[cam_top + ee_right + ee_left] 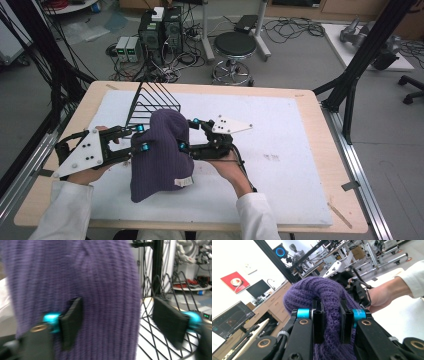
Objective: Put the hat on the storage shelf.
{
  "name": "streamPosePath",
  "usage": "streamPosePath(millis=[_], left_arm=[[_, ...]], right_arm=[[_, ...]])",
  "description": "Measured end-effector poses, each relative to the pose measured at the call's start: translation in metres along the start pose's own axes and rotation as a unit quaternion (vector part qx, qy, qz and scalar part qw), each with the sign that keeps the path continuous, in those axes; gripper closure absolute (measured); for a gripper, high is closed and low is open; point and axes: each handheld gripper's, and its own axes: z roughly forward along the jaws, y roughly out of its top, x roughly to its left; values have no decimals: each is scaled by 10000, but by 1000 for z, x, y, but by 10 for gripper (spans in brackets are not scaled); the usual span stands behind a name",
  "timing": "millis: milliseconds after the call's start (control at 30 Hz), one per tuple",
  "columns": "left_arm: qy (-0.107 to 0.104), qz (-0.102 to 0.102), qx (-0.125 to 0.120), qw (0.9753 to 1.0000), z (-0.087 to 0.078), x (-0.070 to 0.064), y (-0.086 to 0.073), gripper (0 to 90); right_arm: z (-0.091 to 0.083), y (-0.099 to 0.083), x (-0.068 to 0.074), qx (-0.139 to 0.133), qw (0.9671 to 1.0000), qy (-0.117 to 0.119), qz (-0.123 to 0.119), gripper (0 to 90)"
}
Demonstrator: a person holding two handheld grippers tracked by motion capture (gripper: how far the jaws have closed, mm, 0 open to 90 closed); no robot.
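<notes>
White sleeves; black claws (141,137) with cyan knuckles, grey plates.

A purple ribbed knit beanie (161,155) is held up off the white mat in the middle-left of the table, its rounded crown pointing up and away from the person and its open end hanging down toward the mat. A small pale label sits near its lower edge. The knit is bunched into a thick fold on one side (329,315), and its ribs run lengthwise (100,290).
</notes>
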Motion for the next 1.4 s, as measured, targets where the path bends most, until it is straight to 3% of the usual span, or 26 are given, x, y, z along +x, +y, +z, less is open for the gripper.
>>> streamPosePath(millis=[67,100,200,267,533,600,833,1067,1133,1300,1400], left_arm=[[28,-26,23,10000,0,0,-1,780],[47,-42,35,10000,-1,1,-2,780],[96,-120,43,9999,-3,2,-5,780],[111,-189,84,9997,-6,2,-7,780],[352,-570,278,9974,-16,11,-22,781],[412,-598,337,9968,-18,12,-24,781],[537,-619,593,9949,-21,18,-22,780],[959,-575,1106,9875,-22,25,-16,780],[1062,-577,1153,9859,-22,28,-16,778],[1357,-508,1231,9818,-26,41,-15,765],[1527,-486,1173,9801,-30,52,-12,761]], right_arm=[[0,2,6,45,9999,-69,-145,552],[0,2,6,45,9999,-69,-145,552],[0,3,11,96,9991,-252,-326,729],[-1,5,14,118,9979,-478,-413,786],[-9,10,14,-31,9938,-978,-537,808],[-13,12,14,-119,9914,-1165,-584,809],[-16,16,16,-125,9879,-1377,-700,811],[-17,18,18,-174,9864,-1521,-599,810],[-13,20,22,-141,9839,-1635,-705,812],[-5,27,26,-210,9821,-1742,-690,812],[7,40,29,-248,9809,-1793,-707,812]])
